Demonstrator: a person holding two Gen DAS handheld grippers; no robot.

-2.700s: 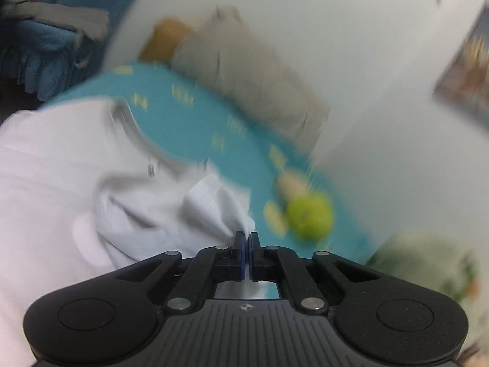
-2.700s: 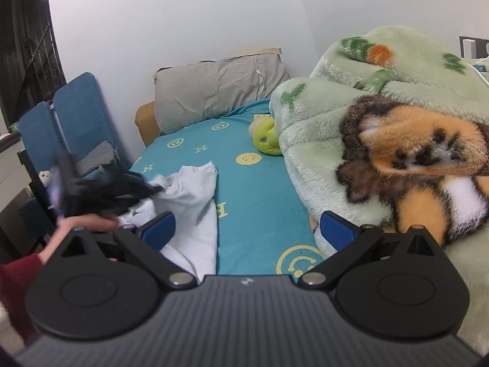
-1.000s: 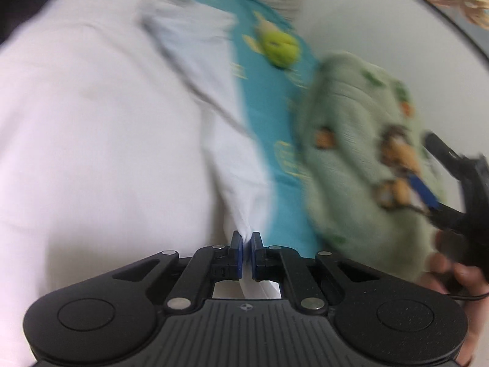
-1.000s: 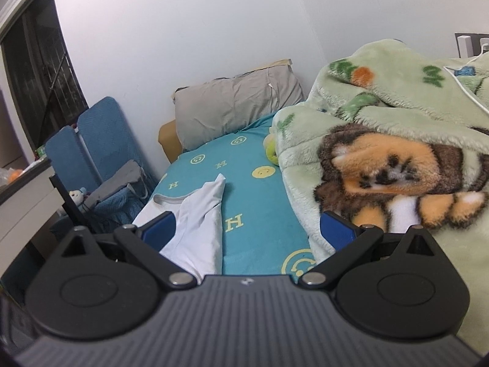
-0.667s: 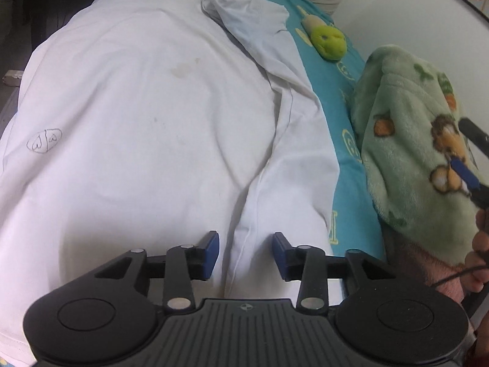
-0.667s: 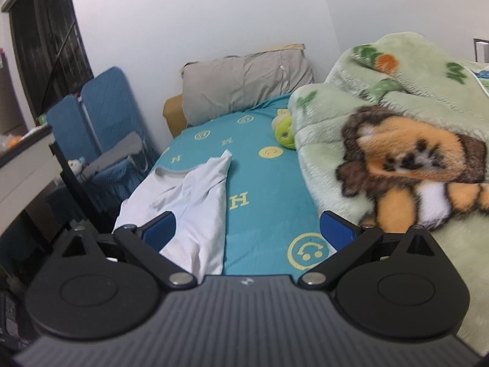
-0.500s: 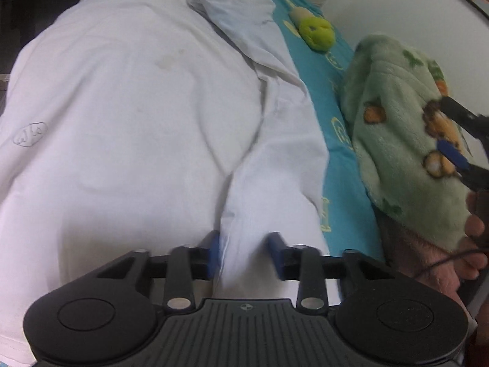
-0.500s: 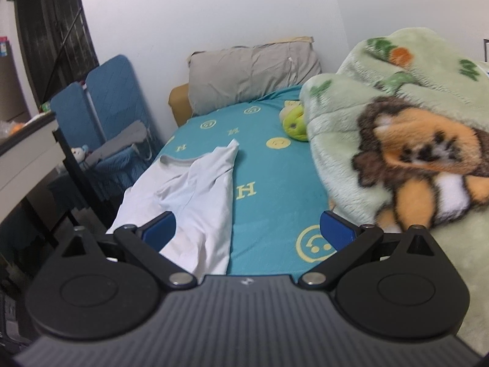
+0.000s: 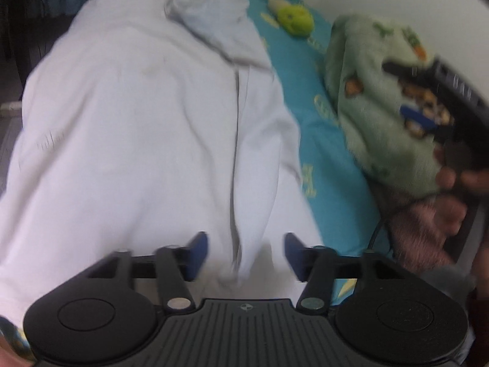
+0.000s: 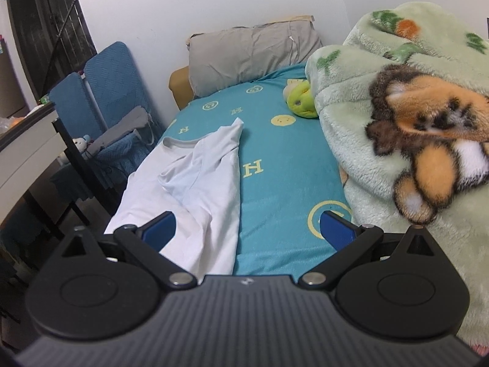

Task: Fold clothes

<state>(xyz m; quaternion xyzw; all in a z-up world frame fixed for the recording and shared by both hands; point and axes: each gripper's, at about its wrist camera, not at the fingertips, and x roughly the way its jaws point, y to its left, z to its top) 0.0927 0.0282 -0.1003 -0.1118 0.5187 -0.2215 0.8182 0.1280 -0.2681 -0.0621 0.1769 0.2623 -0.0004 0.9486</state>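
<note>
1. Baskets or boxes do not show; the blue seat [image 10: 101,98] by the bed only has a grey cloth [image 10: 122,131] draped over it
2. White shirt [image 9: 146,128] lies spread out flat on the bed, with one side folded over along a long crease
3. Left gripper [image 9: 244,252] hangs just over the near edge of the shirt. Its jaws have just been opening and now stand apart. The fold of the shirt sits between them, but the blue pads do not press on it
4. Right gripper [image 10: 249,227] has its jaws wide apart and holds nothing. The shirt lies in front of it, on its left side. From the left wrist view this gripper is a dark blur at the right edge, held in a hand [image 9: 449,180]
5. Bed sheet [image 10: 275,165] is teal with yellow smiley faces and letters. A fluffy green blanket [image 10: 382,159] with a bear picture is piled on the right, a small green toy [image 10: 301,101] lies beside it, and a grey pillow [image 10: 250,58] leans on the white wall [image 10: 183,6]
</note>
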